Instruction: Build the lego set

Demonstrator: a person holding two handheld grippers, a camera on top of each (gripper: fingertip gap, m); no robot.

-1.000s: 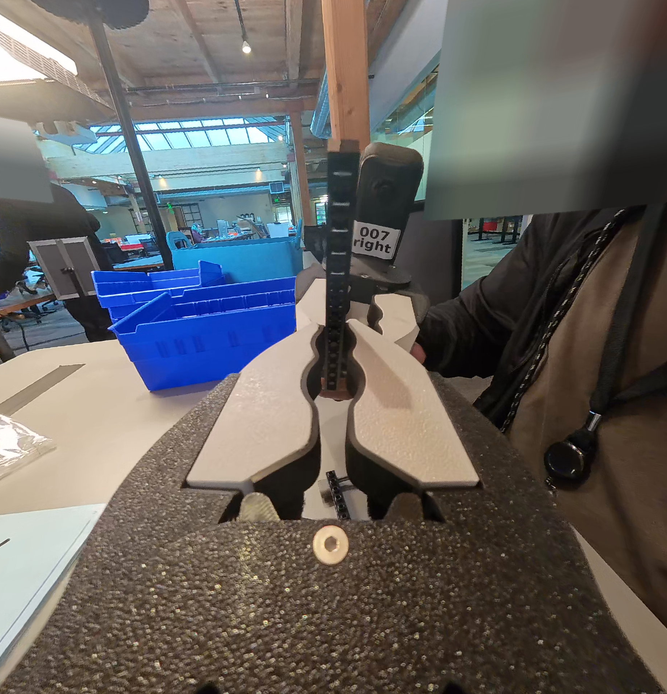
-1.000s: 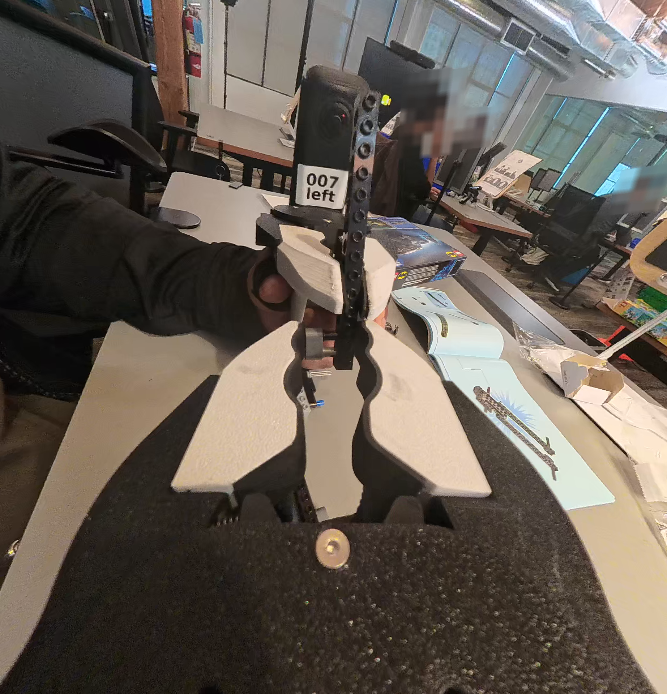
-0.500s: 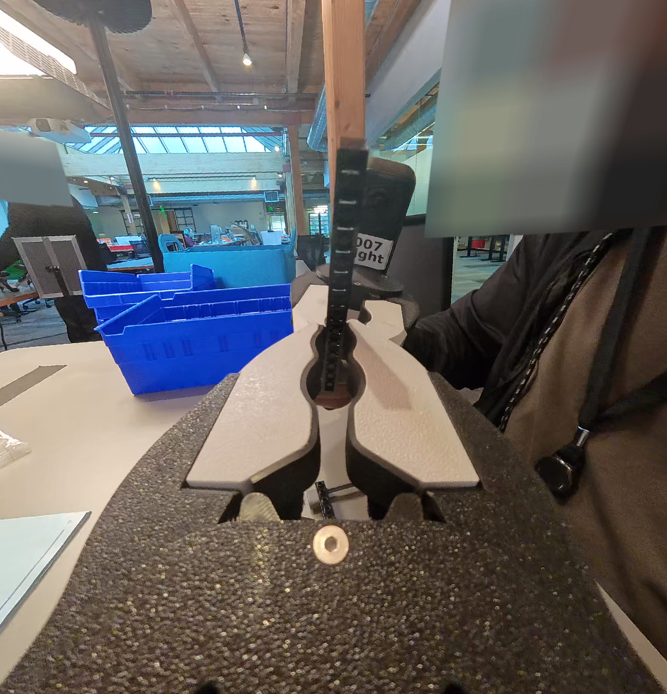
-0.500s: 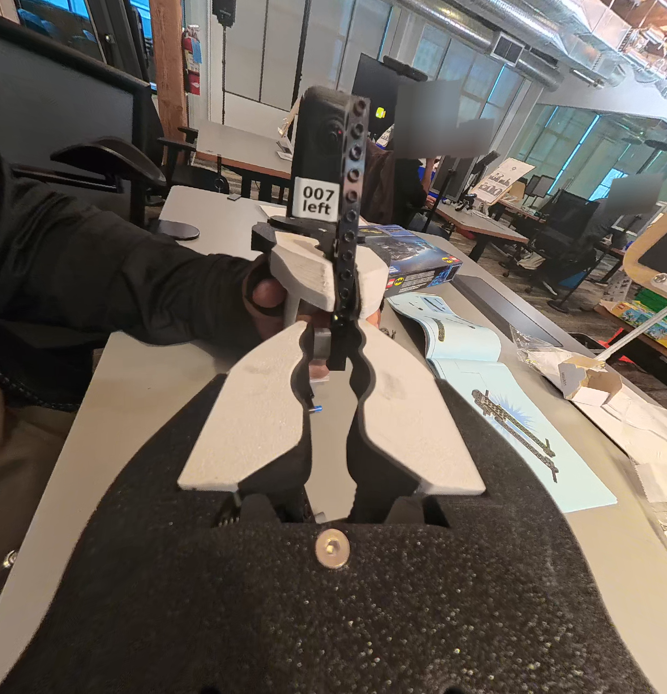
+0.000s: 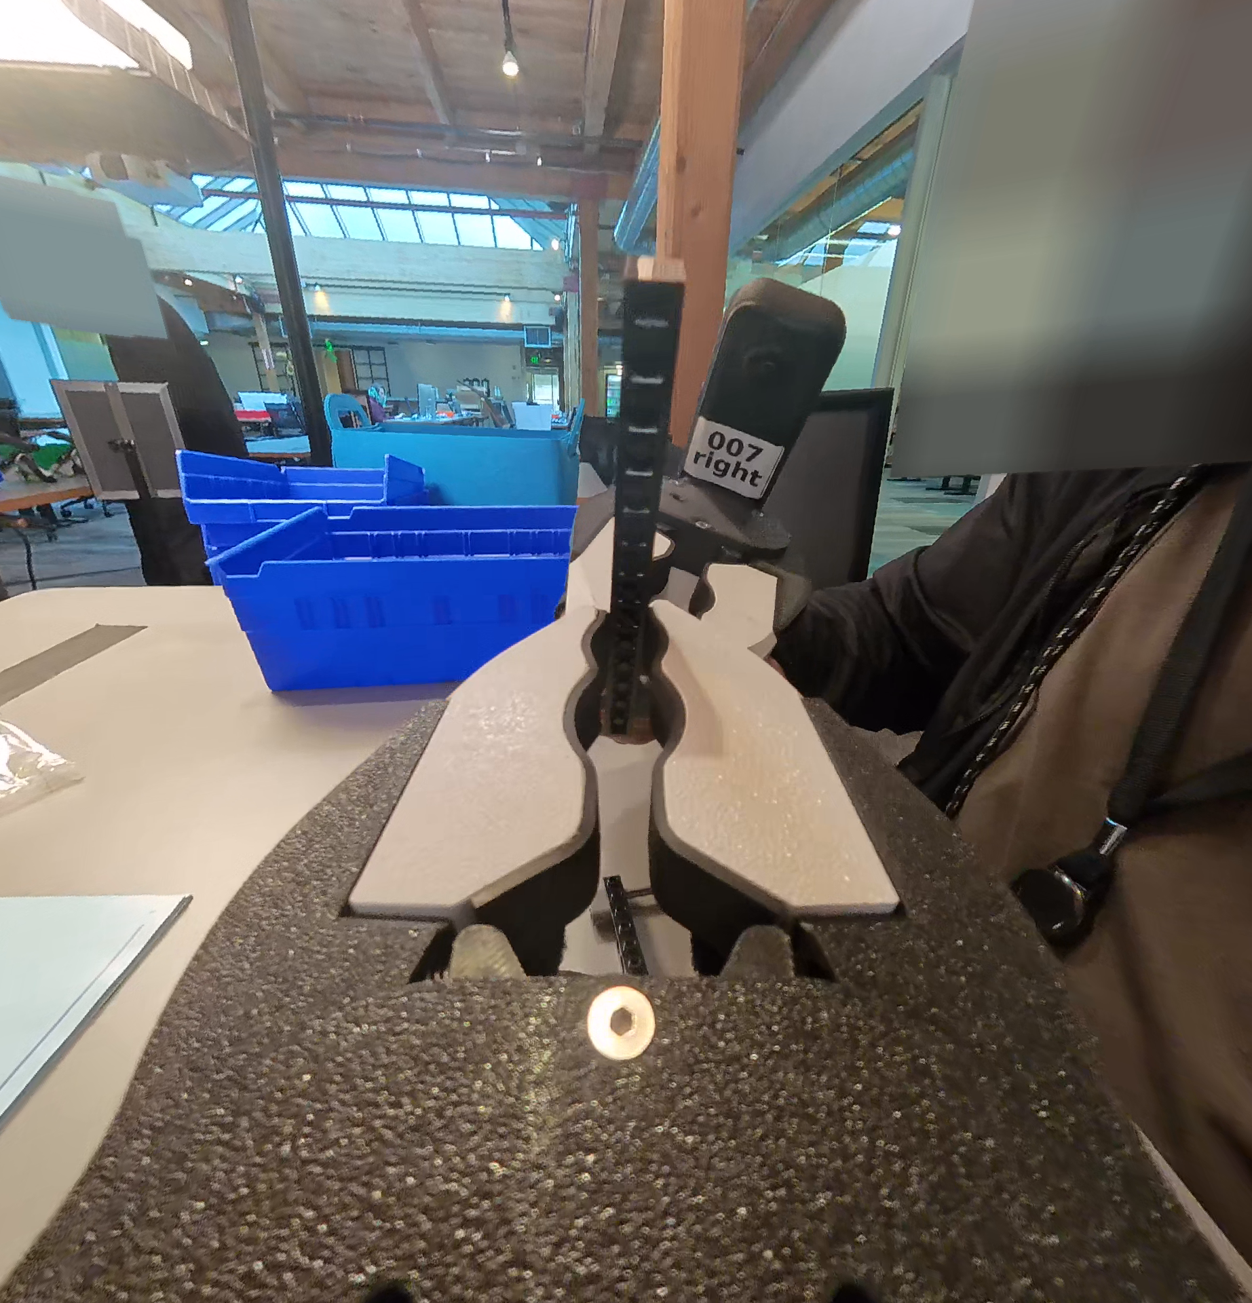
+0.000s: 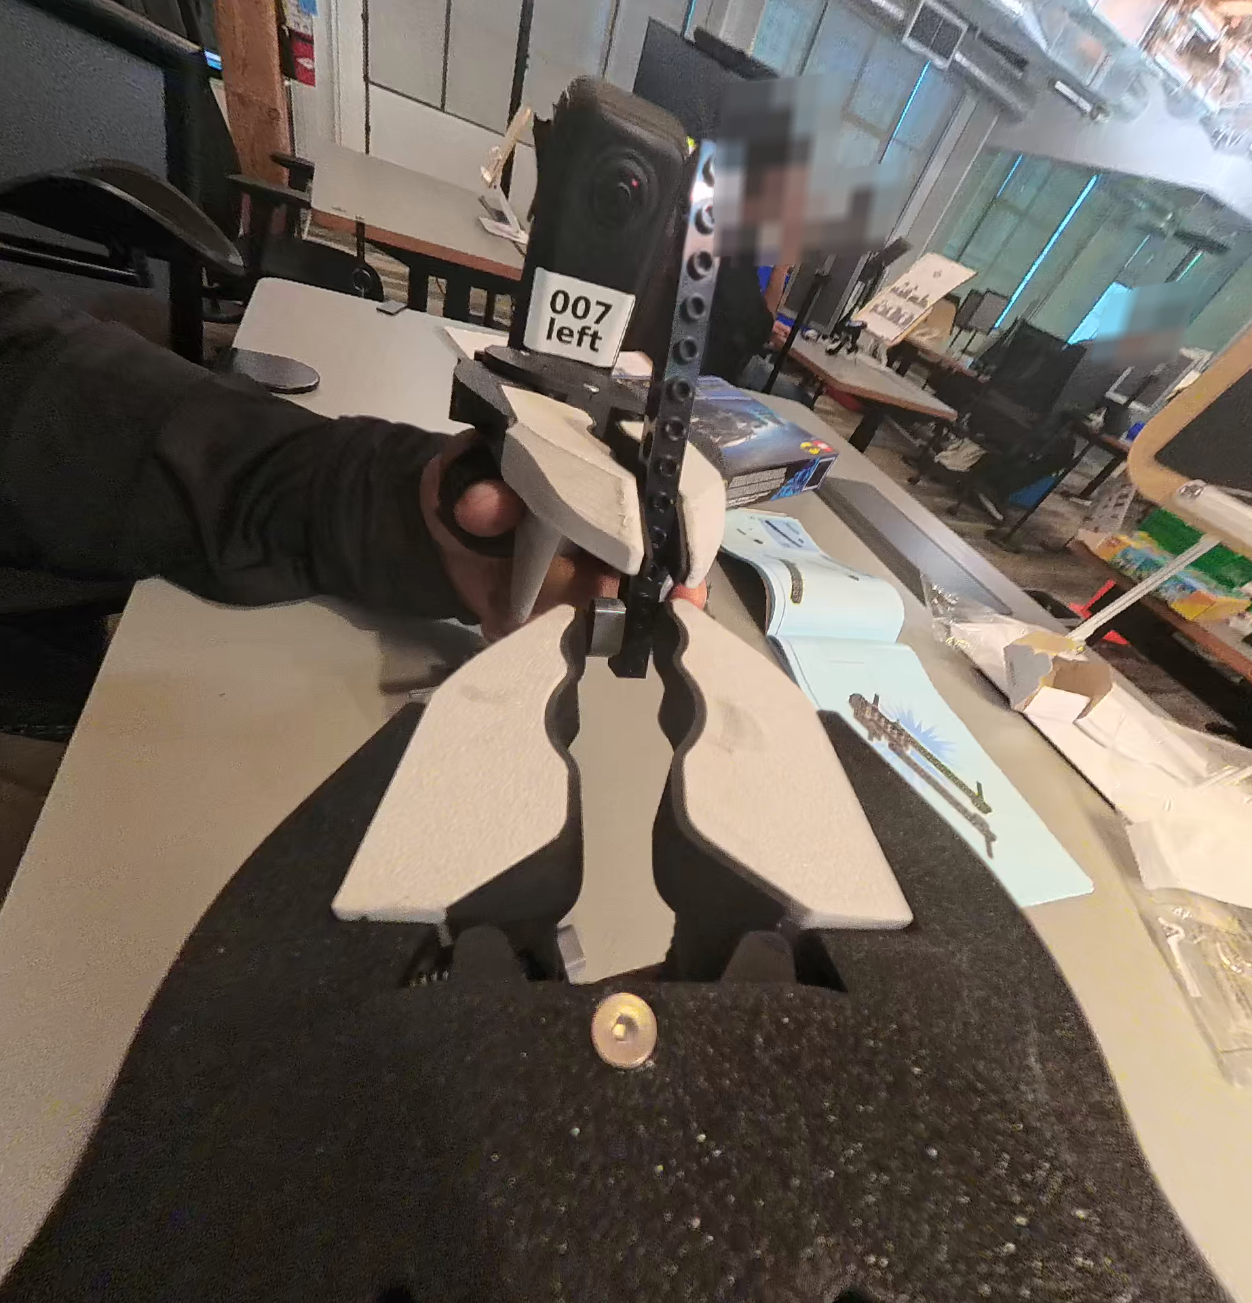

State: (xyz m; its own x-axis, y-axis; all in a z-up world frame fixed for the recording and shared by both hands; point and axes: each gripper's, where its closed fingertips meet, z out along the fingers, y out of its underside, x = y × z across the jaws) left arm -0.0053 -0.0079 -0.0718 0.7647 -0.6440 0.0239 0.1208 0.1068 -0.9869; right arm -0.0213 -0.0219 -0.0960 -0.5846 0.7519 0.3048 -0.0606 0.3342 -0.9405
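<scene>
Left wrist view: the left tongs (image 5: 626, 620) are clamping a black holed beam (image 5: 647, 451), which is standing upright from the tips, with the right tongs just beyond it.

Right wrist view: the right tongs (image 6: 623, 634) are closing on a grey piece (image 6: 604, 626) against the beam's (image 6: 686, 338) lower end, just under the left tongs (image 6: 661, 557), above the worktop (image 6: 186, 705).
</scene>
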